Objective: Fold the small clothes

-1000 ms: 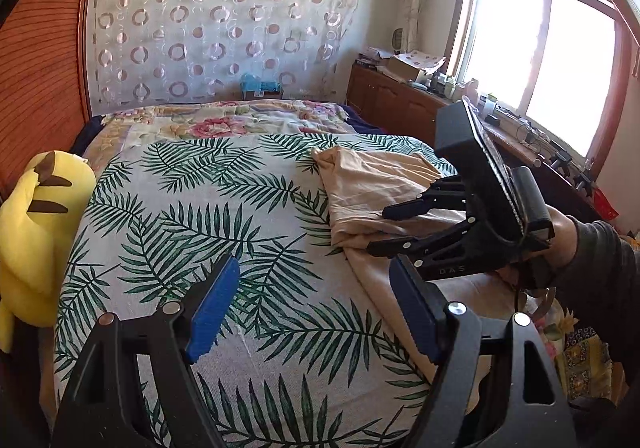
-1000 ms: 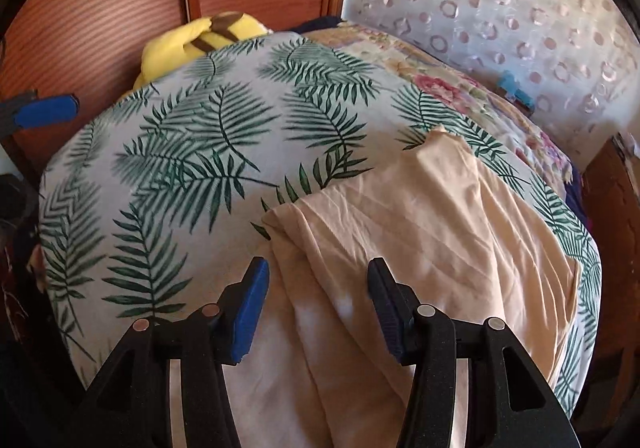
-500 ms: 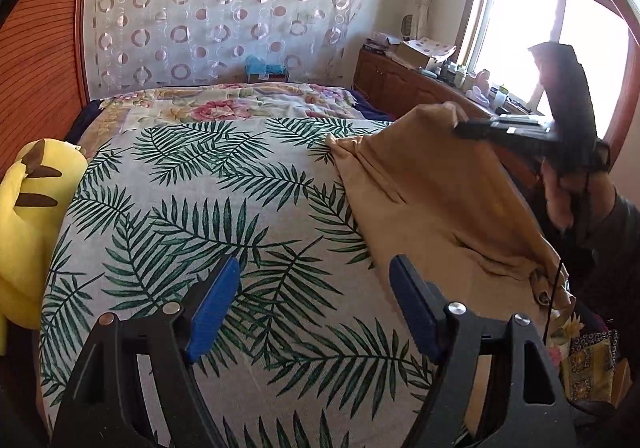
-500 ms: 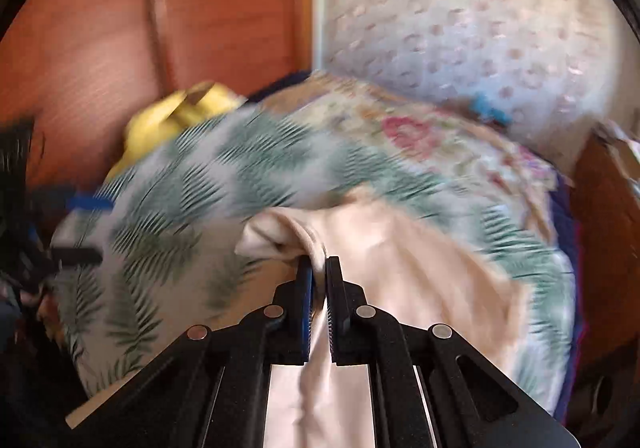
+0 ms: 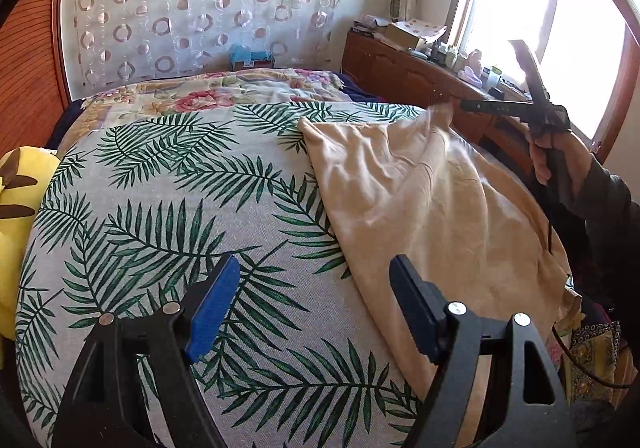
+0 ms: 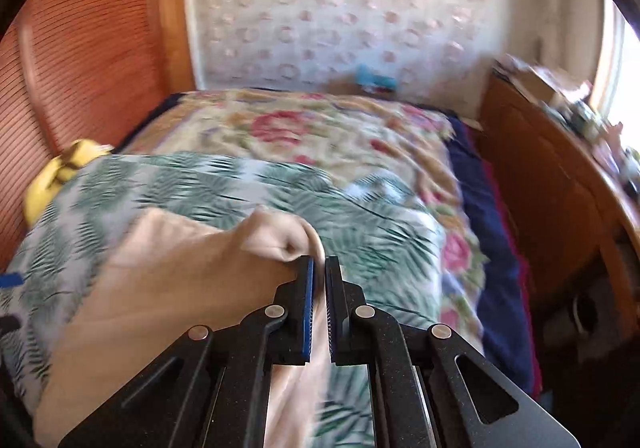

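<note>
The beige cotton garment [image 5: 420, 200] lies on the right half of the bed, spread over the palm-leaf printed bedsheet [image 5: 168, 216], with its far right corner lifted off the bed. At the far left edge a yellow plush toy [image 5: 18, 200] leans against the reddish wooden headboard [image 5: 28, 68]. My left tongs [image 5: 314, 312] hang over the near part of the leaf sheet, just left of the garment's near edge; their blue pads stand wide apart with nothing between them and touch no cloth. Further right, my right tongs [image 6: 319, 268] are pinched tight on the garment's raised corner, the fabric bunching into a small knot just ahead of the pads and draping down to the left. In the left wrist view these tongs [image 5: 456, 104] show at the far right, held up by my right hand [image 5: 548, 156] in front of the bright window [image 5: 560, 28]. Beyond the leaf sheet a floral quilt [image 6: 320, 128] covers the far end of the bed.
</note>
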The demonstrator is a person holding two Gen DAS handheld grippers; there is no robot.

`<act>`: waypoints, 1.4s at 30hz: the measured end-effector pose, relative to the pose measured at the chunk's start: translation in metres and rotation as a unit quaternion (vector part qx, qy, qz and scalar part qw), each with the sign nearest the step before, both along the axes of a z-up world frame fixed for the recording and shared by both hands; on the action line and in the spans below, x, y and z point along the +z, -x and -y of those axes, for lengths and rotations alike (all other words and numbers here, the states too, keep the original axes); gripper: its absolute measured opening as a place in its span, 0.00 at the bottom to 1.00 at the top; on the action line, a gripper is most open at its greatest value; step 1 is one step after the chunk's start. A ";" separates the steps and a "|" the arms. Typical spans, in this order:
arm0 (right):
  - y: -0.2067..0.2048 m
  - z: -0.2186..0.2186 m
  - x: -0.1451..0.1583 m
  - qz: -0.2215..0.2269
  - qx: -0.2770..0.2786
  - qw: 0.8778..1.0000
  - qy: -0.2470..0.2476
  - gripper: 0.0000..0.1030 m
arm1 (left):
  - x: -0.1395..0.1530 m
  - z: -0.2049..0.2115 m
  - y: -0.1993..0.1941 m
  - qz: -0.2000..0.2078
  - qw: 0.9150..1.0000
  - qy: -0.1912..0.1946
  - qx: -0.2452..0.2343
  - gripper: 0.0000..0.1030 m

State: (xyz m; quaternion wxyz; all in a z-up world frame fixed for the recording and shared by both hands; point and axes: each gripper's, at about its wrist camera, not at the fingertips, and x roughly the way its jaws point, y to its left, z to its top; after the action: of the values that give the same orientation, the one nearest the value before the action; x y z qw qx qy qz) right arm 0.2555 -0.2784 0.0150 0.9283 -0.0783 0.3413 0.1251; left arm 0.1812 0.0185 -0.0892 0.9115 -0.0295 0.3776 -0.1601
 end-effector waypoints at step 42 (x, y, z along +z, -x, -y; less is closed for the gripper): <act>0.238 0.050 -0.012 -0.025 0.032 0.997 -0.060 0.40 | -0.007 0.059 0.084 0.006 0.996 -0.047 -0.073 0.76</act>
State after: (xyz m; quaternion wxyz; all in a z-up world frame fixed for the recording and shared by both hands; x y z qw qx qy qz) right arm 0.0180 -0.3289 0.0030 0.9179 -0.0297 0.3541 0.1767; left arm 0.0970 -0.0409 -0.0962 0.8999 0.0421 0.3805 -0.2088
